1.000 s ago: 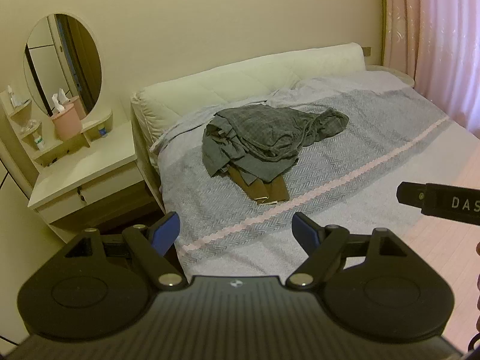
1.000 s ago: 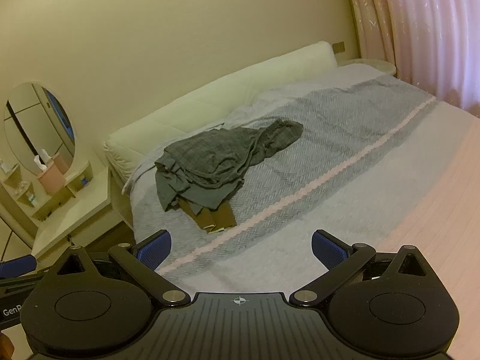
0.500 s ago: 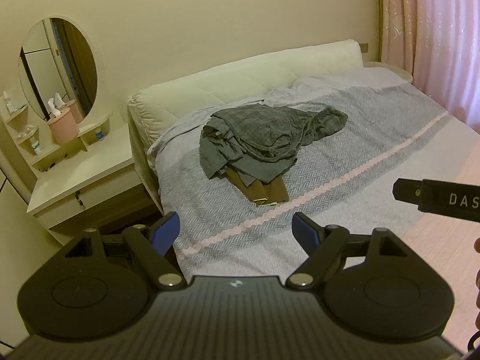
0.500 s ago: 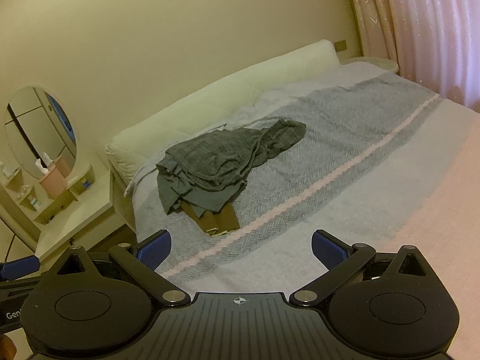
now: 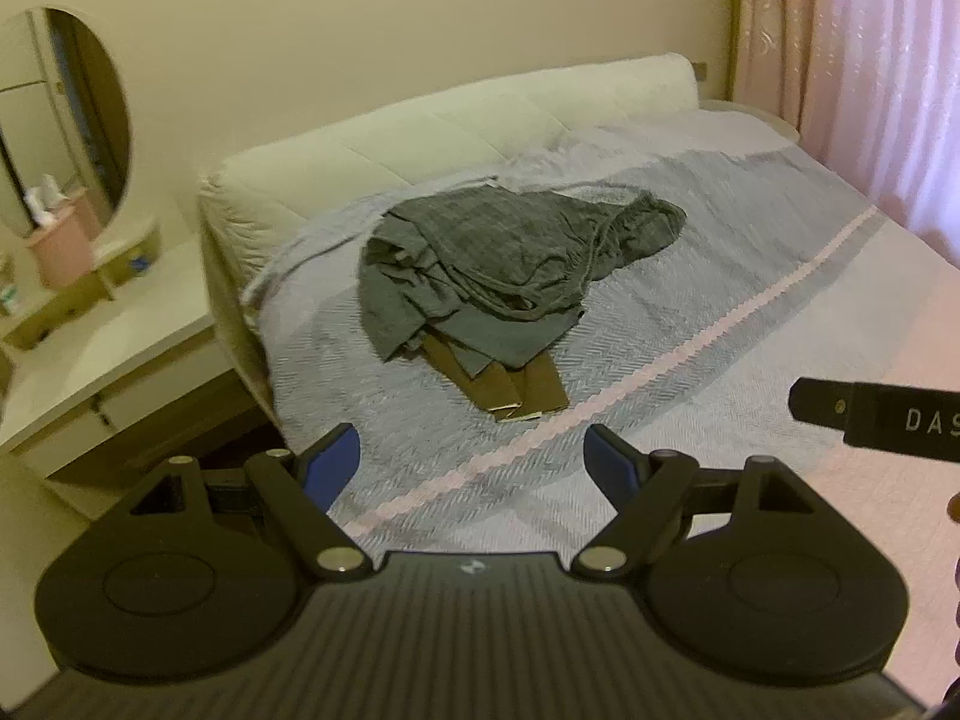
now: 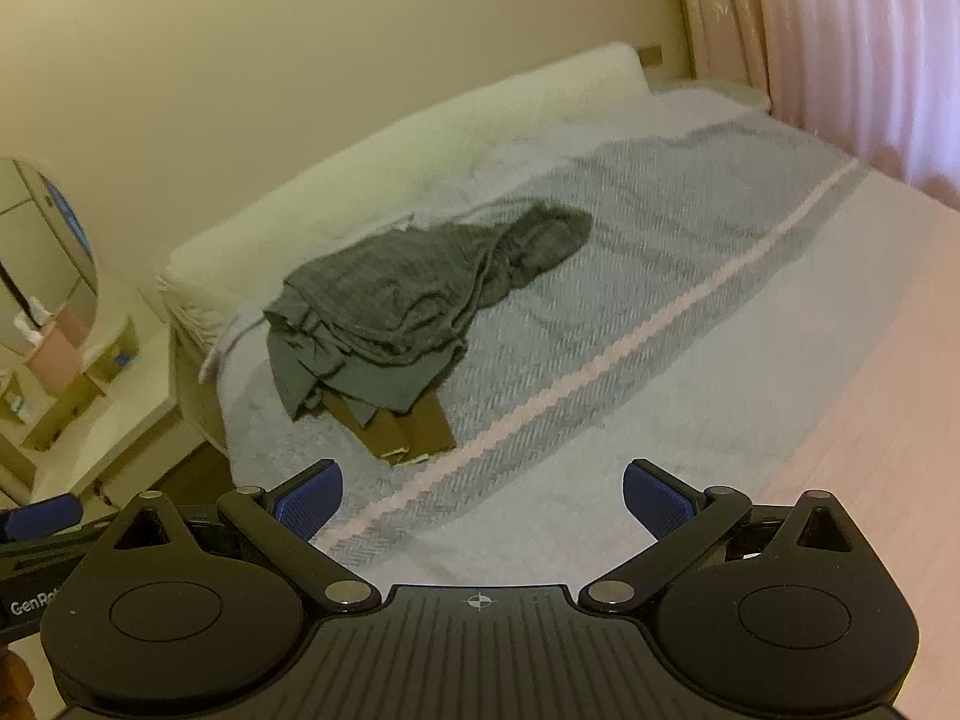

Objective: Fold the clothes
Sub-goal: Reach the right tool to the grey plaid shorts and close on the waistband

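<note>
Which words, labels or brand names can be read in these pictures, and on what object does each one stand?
"DAS", cut off by the frame edge: on the right gripper, seen from the left wrist.
"GenRo", cut off: on the left gripper, seen from the right wrist.
Items on the dressing table: too blurred to read.

You have two garments to fold, stacked in one pile on the bed (image 5: 690, 324). The upper item is a grey garment (image 5: 498, 258) of finely checked fabric, crumpled and unfolded, with one bunched end trailing toward the curtain-side edge. Beneath it lies a brown garment (image 5: 516, 387); only two flat, parallel ends protrude from under the grey fabric, pointing toward the bed's foot. The pile sits near the headboard, closer to the bed's dresser-side edge.
</note>
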{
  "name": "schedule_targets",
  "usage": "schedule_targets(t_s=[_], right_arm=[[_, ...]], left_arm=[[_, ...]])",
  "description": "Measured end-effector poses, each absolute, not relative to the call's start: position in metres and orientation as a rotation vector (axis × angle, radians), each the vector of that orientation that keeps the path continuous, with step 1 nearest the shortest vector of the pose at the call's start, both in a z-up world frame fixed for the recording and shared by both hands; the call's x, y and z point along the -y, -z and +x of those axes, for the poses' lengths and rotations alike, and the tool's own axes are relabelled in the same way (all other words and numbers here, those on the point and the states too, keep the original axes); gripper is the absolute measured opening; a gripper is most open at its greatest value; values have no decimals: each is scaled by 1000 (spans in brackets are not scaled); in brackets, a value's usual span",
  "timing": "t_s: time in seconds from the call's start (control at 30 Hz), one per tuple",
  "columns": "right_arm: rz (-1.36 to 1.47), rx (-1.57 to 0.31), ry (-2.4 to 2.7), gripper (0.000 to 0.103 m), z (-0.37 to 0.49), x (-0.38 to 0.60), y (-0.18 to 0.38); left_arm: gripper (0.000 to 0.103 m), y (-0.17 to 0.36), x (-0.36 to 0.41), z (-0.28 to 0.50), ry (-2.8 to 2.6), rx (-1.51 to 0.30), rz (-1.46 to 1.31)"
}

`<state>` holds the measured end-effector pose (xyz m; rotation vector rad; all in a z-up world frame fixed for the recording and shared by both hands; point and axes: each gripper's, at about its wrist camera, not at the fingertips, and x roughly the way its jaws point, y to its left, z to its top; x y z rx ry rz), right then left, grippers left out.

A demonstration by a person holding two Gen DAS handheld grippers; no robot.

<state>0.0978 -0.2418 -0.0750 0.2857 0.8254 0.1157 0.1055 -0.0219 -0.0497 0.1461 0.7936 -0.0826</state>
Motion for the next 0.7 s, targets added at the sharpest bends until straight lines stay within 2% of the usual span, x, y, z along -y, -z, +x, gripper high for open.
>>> schedule_targets(t_s=[0.33,0.7], right_arm=[[325,-878,11,102,175,221,97],[331,-869,73,102,239,193,106]], left_arm=[[79,78,-12,216,161,-865,167],[79,87,-29,294,206,-880,194]])
